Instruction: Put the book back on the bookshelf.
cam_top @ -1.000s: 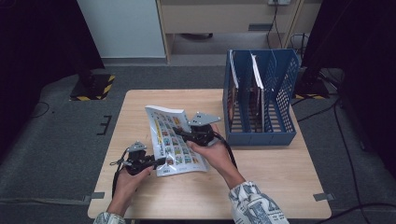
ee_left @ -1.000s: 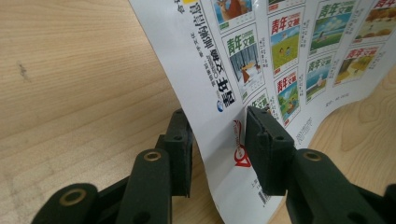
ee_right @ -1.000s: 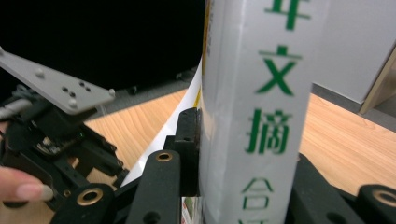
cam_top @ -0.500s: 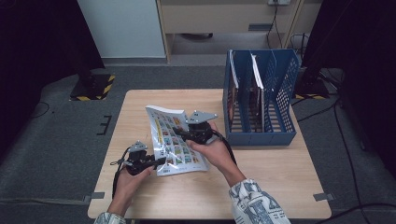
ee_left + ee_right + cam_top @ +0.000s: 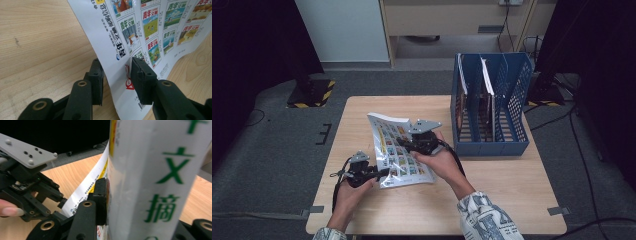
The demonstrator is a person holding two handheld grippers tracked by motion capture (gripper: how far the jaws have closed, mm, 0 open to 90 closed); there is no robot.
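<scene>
Seen from above, at centre frame on the pale wooden table (image 5: pixel 512 195): a thin glossy magazine with a white cover printed in rows of small coloured pictures (image 5: pixel 398 150), bent and lifted off the tabletop, its near corner sagging toward the wood. Held at two places. At lower left of the high view, the left gripper (image 5: pixel 382 173), black with a trailing cable, clamped on the magazine's lower left edge; in the left gripper view, the cover's edge (image 5: pixel 117 50) running up between the two black jaws, both pads pressed against the sheet, jaws narrowed with only the paper's thickness and curl between them. Just right of centre, the right gripper (image 5: pixel 404 146), topped by a grey three-cornered plate, gripping the magazine's right edge; in the right gripper view, the left pad flat against the white cover with green characters (image 5: pixel 160 180), the other jaw mostly hidden behind the page, the left gripper (image 5: pixel 62 202) visible at left beyond it. At upper right of the high view, a blue plastic mesh file rack (image 5: pixel 517 90) standing upright on the table, with a few flat items upright in its left compartments, well apart from the magazine.
</scene>
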